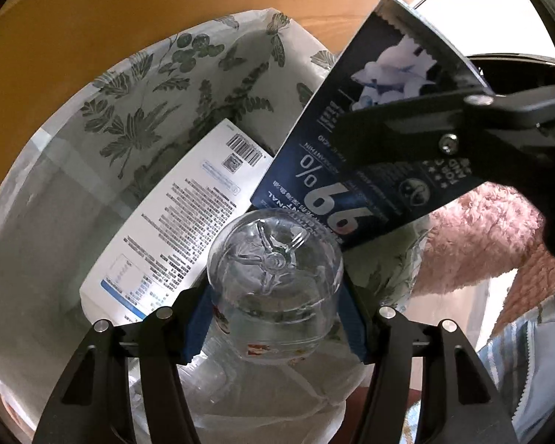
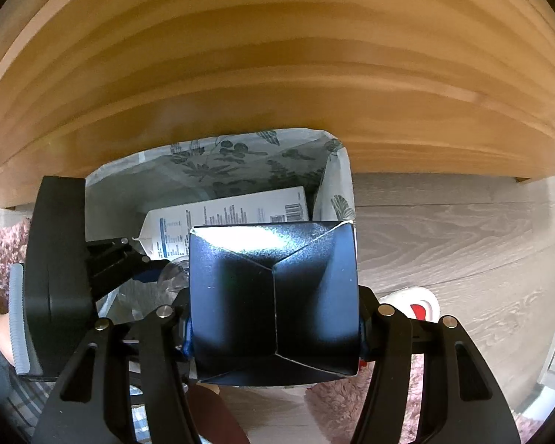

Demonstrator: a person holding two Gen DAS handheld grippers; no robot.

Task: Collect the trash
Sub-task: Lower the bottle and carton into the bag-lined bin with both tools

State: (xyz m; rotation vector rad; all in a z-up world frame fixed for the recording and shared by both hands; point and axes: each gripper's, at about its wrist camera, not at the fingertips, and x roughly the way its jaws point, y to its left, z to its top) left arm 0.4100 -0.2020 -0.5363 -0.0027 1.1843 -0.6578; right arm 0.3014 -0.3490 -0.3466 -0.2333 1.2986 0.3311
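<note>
Both hands were at the drop-off stage, each poised over the white bin liner printed with green leaves (image 1: 174, 85), which stood open against the pale wooden furniture front (image 2: 277, 74) at the far side. The left gripper (image 1: 273, 318) was clamped on a clear plastic bottle (image 1: 273, 266), its blue pads pressing the sides just below the moulded base, which faced the camera. The bottle hung above the bag's mouth, near its near edge. The right gripper (image 2: 273, 329) was clamped on a dark blue printed carton (image 2: 273, 296), held with its folded bottom toward the camera; from the left wrist view that carton (image 1: 370, 140) slanted over the right side of the bag, its lower corner just above the bottle. A white carton with a barcode and small print (image 1: 188, 214) already lay inside, leaning against the liner's far wall. A pink fluffy rug (image 1: 473, 236) lay on the grey wood-look floor (image 2: 462, 244) to the right.

As I judge it, what remained was to let go. The two items were crowded together, so one should probably be released first and that hand drawn clear, lest the carton catch on the bottle or the rim.
</note>
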